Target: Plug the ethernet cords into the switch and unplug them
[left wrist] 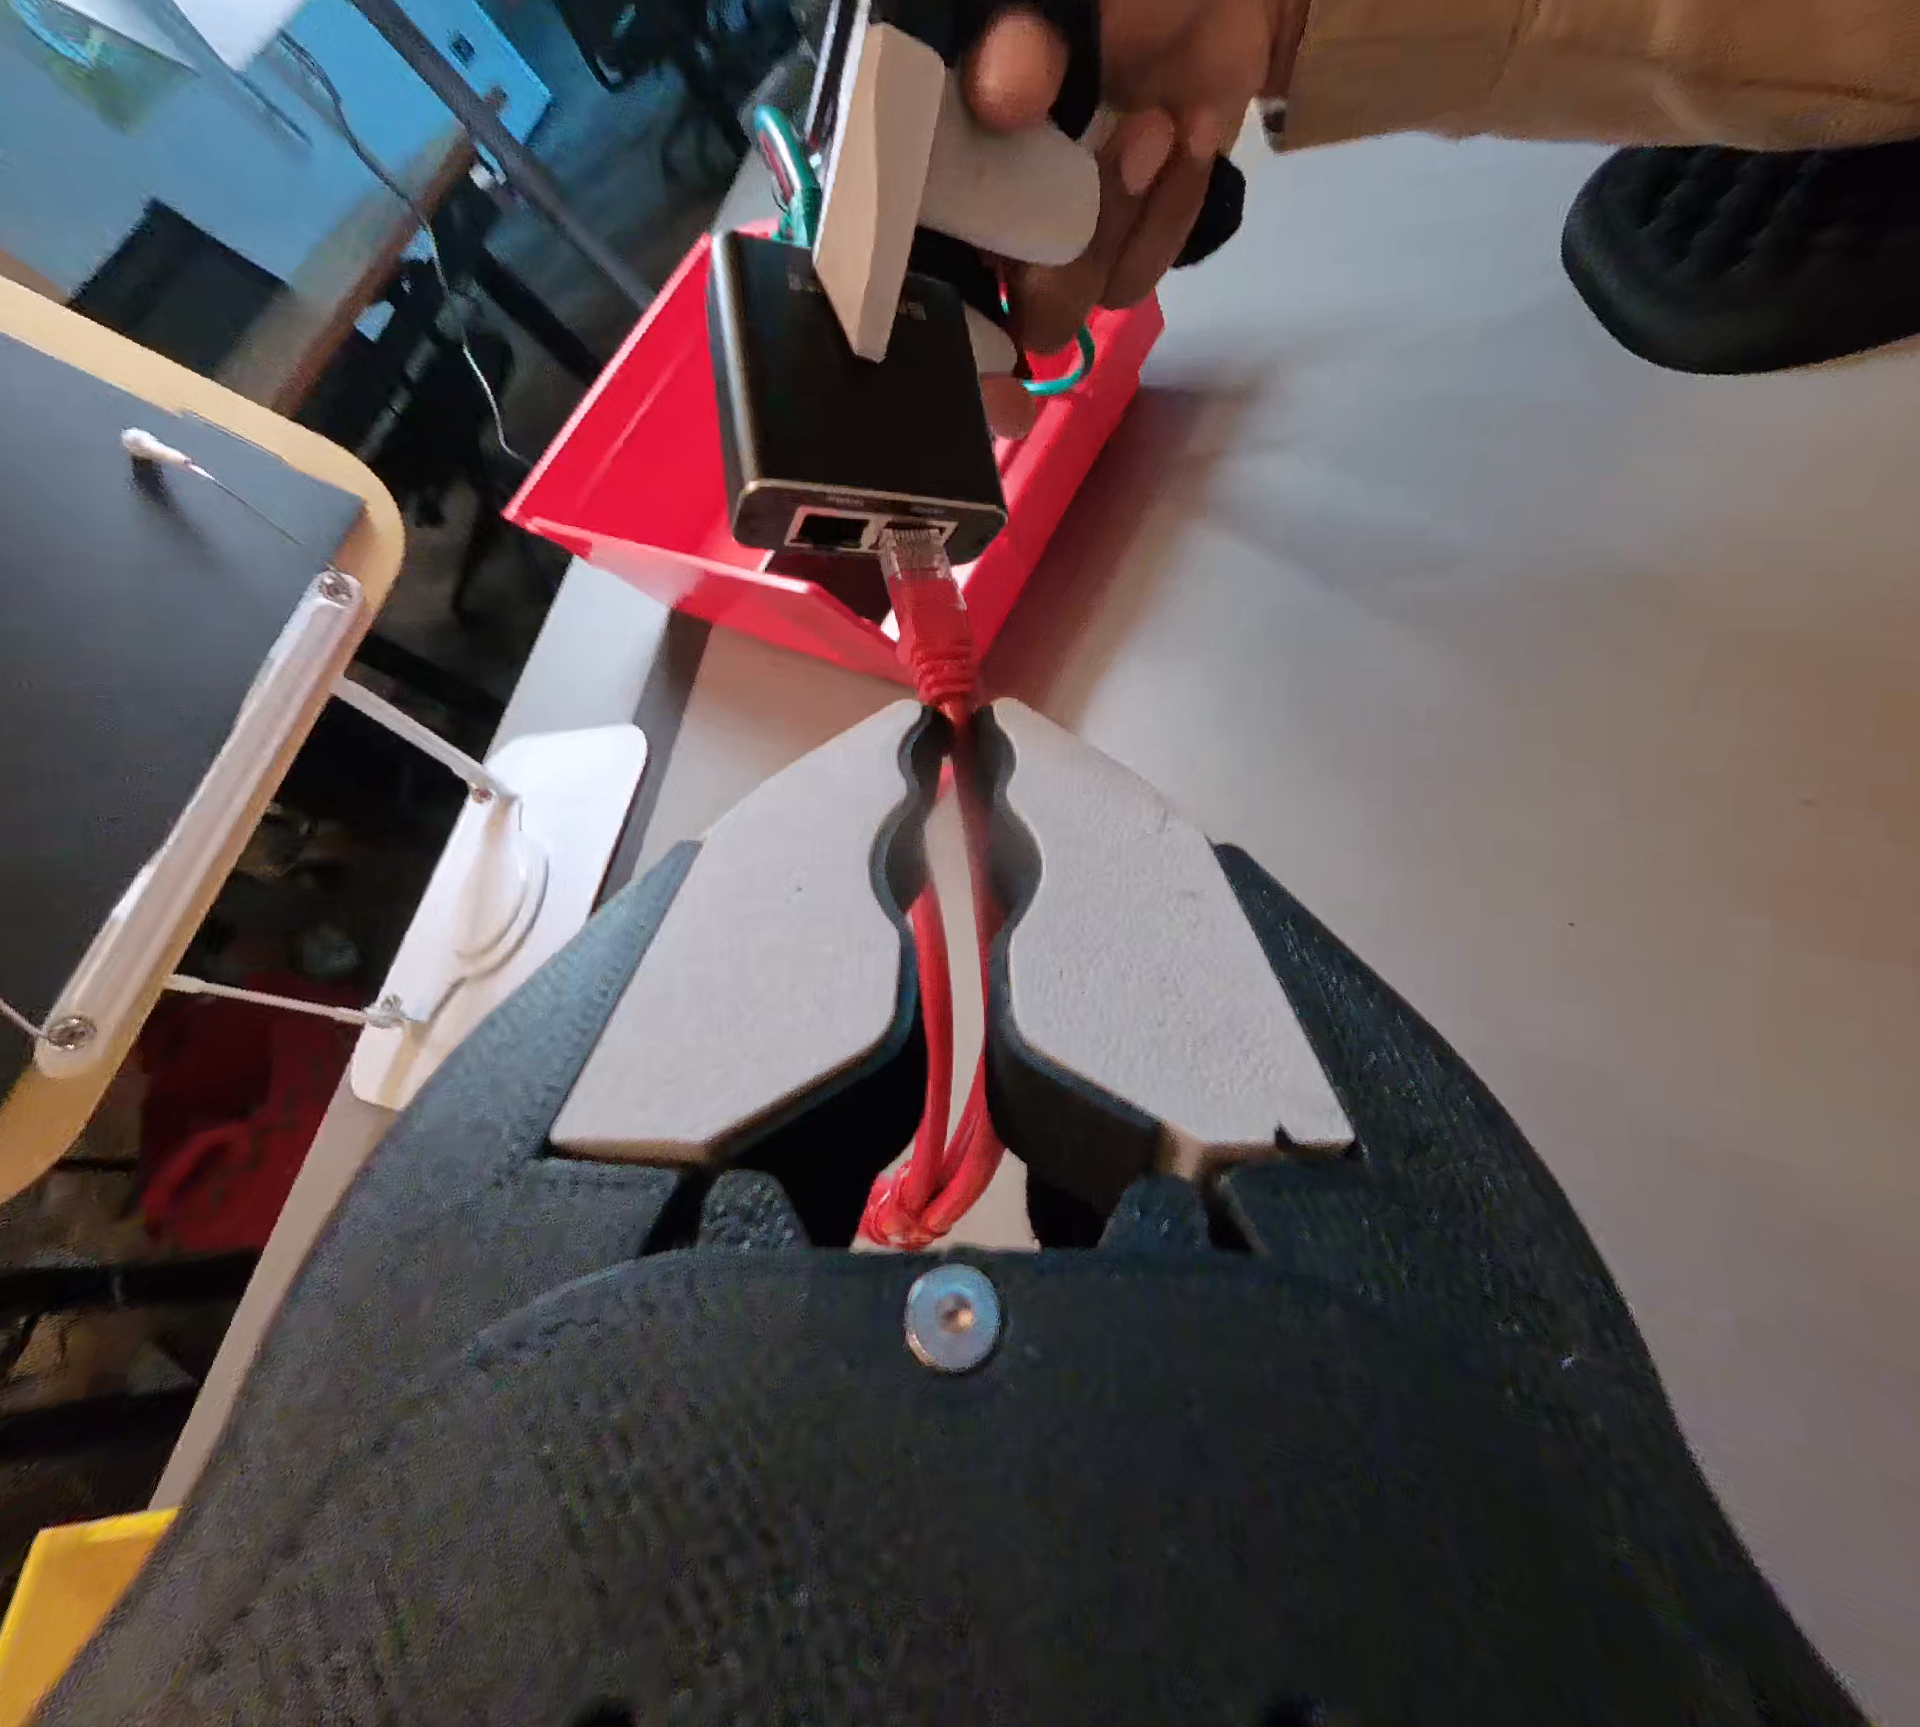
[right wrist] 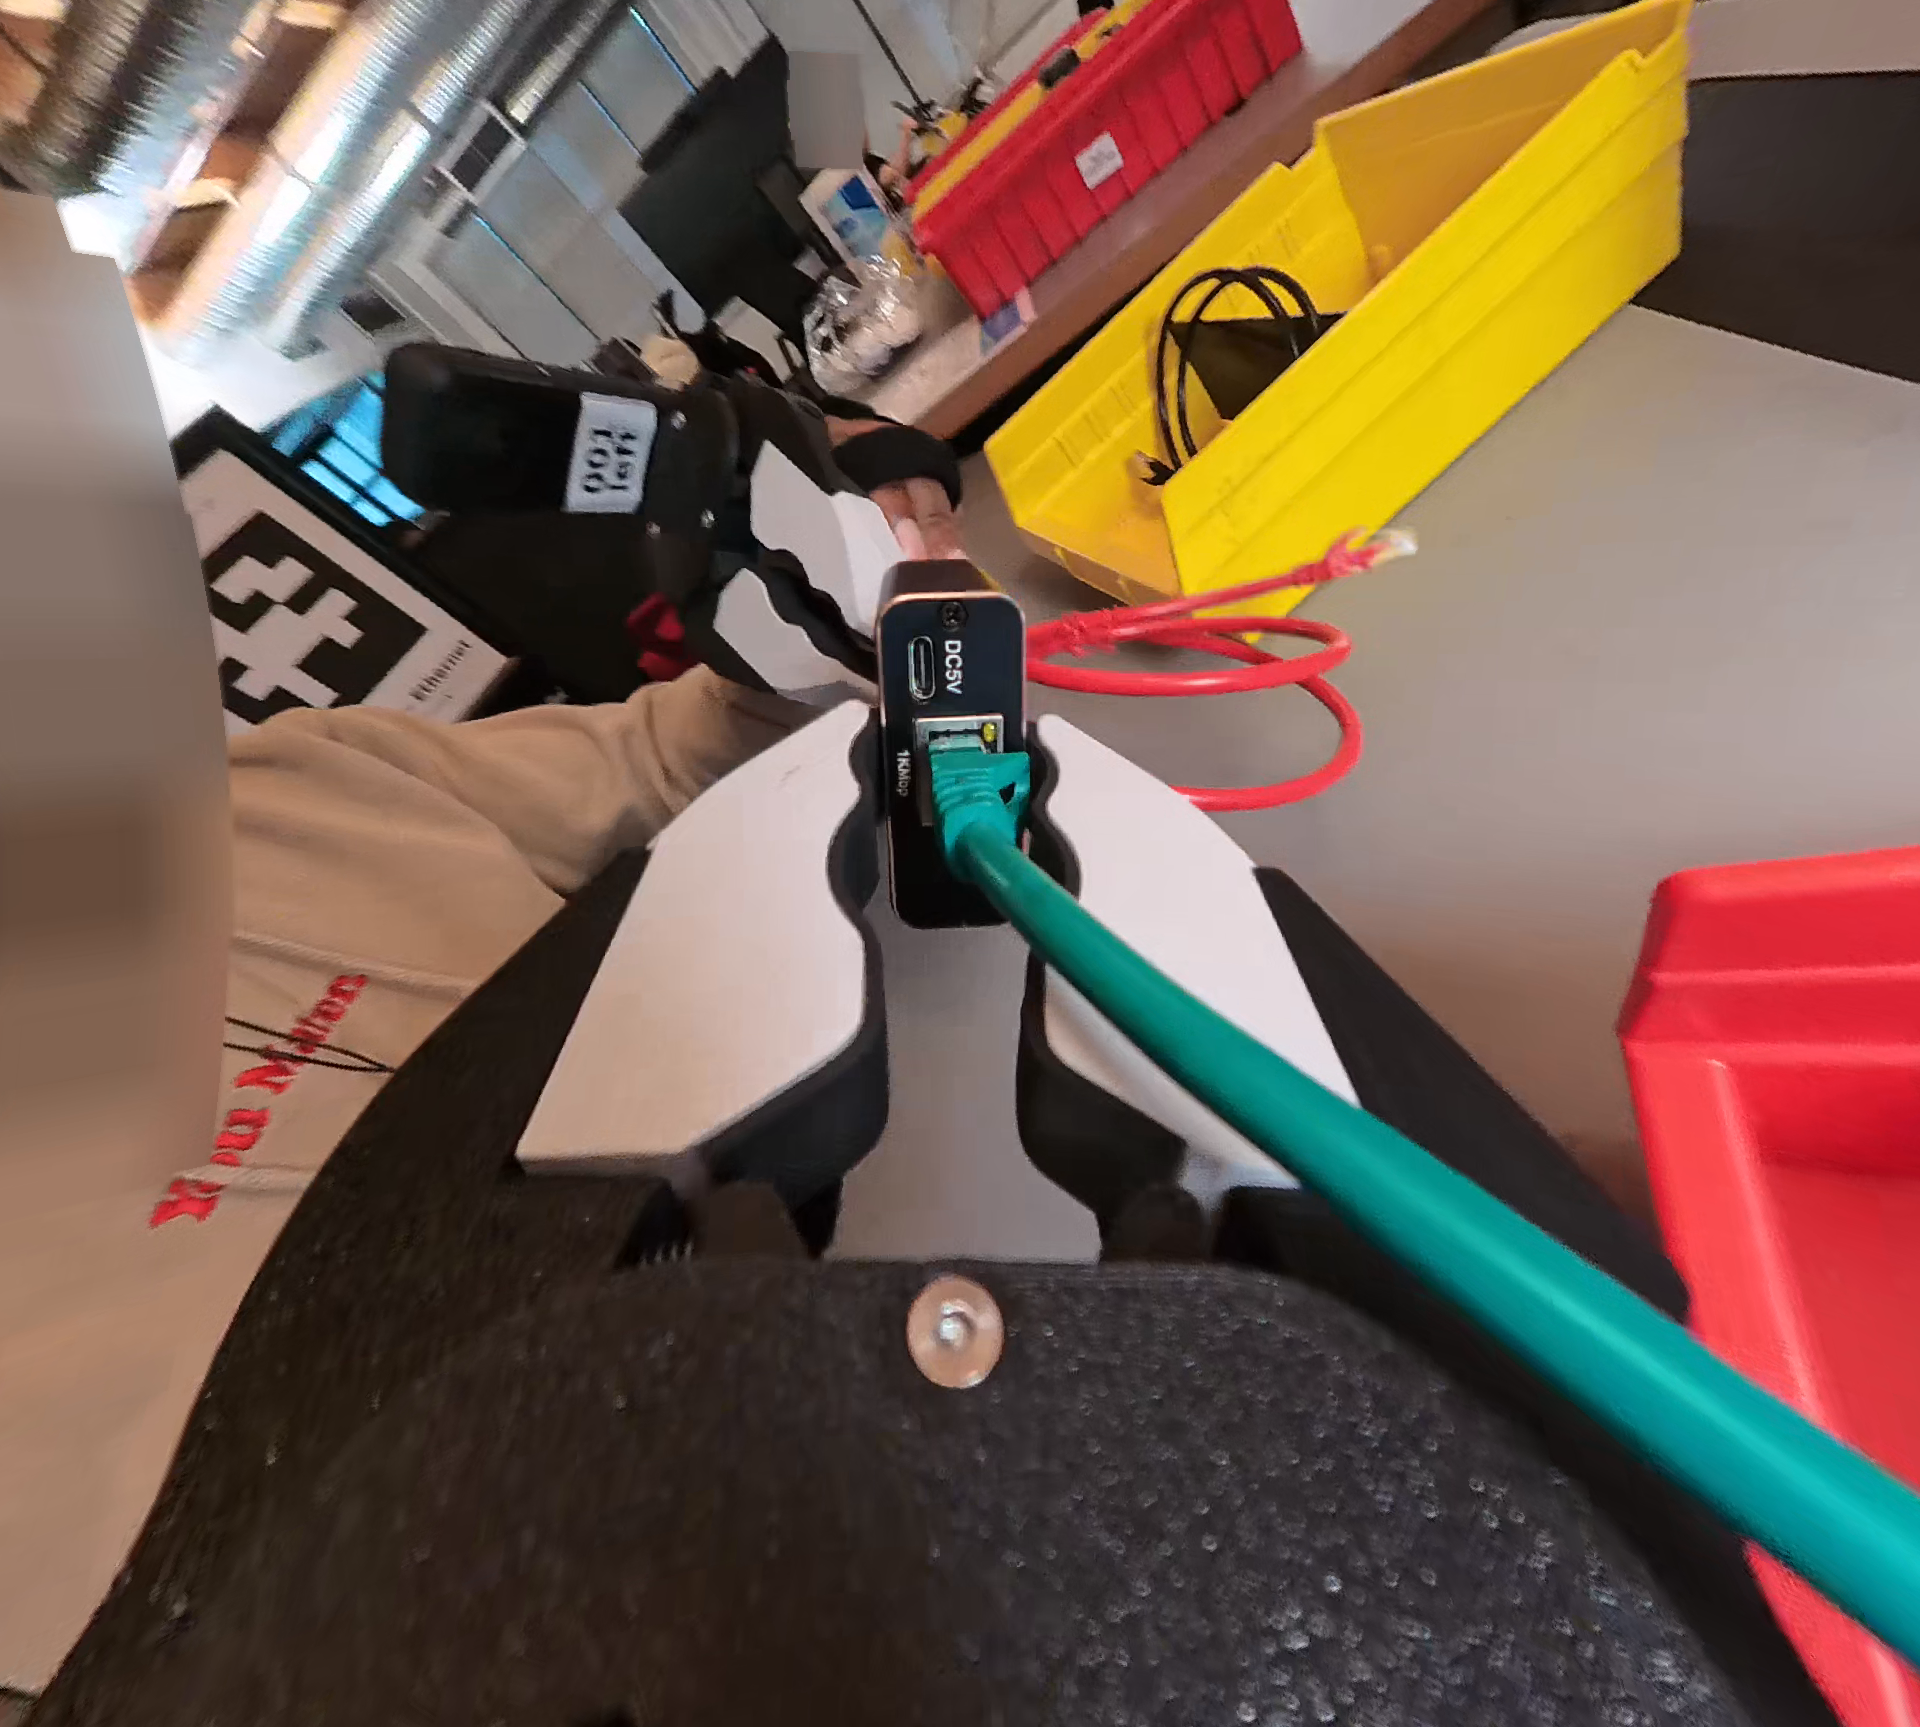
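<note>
- Left wrist view: cam sits behind the left gripper (left wrist: 953, 713), looks forward along its fingers, tilted down over the grey table (left wrist: 1507, 742). Frame is rolled, so the table edge runs diagonally. Very close: own fingers fill the lower half.
- It faces the switch (left wrist: 847, 399), near, just past the fingertips, with the right gripper (left wrist: 914, 264) behind it.
- Right wrist view: cam behind the right gripper (right wrist: 951, 804), looks the opposite way, also rolled. Switch (right wrist: 948, 690) end-on between the fingertips, close up.
- Shared: the switch seen from opposite ends, the red cord (left wrist: 930, 607) (right wrist: 1247, 638), the table (right wrist: 1558, 690), the red bin (left wrist: 623, 472) (right wrist: 1787, 1054), and each other's gripper; left gripper (right wrist: 821, 555) shows beyond the switch.
</note>
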A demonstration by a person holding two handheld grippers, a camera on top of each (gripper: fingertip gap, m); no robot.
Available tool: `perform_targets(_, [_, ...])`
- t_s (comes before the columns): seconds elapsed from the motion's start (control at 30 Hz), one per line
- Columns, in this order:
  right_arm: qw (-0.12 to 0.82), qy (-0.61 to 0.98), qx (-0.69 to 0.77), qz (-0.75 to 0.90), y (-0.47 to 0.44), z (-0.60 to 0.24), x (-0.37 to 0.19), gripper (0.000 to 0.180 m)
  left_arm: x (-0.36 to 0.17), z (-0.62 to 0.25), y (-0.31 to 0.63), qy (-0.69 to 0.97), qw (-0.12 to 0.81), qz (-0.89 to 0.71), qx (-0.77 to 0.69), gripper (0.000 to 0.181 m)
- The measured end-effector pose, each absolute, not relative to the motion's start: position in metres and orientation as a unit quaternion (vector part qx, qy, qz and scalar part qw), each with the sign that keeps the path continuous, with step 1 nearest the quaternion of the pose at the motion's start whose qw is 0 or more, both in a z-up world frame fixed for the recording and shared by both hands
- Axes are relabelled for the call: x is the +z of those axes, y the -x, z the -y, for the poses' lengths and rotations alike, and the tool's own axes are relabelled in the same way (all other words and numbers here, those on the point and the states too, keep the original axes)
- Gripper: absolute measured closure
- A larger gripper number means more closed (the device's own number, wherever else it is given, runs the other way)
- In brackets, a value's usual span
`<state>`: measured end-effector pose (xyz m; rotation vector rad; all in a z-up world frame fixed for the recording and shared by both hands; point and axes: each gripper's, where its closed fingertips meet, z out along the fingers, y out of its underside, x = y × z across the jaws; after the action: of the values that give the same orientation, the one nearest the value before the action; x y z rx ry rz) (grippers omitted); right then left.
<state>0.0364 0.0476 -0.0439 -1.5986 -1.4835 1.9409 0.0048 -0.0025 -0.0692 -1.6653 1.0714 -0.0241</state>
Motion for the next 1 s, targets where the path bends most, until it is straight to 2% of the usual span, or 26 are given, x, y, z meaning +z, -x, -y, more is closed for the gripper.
perform_targets(0.6, [0.082,0.505,0.719,0.470,-0.032,-0.034,-0.033,0.156,-0.044,0.012,-0.010,0.628,0.631,-0.455,-0.009,0.176])
perform_targets(0.7, [0.059,0.496,0.709,0.497,-0.018,-0.008,-0.046,0.155,-0.043,0.012,-0.022,0.617,0.633,-0.468,-0.001,0.179])
perform_targets(0.77, [0.095,0.507,0.721,0.463,-0.005,-0.015,-0.038,0.156,-0.036,0.007,-0.010,0.617,0.639,-0.457,0.049,0.181])
perform_targets(0.93, [0.106,0.493,0.716,0.482,0.000,-0.002,-0.036,0.156,-0.005,0.022,-0.008,0.616,0.657,-0.434,0.000,0.181])
perform_targets(1.0, [0.117,0.492,0.719,0.477,-0.002,-0.006,-0.031,0.156,-0.003,0.023,-0.001,0.635,0.651,-0.415,-0.031,0.174])
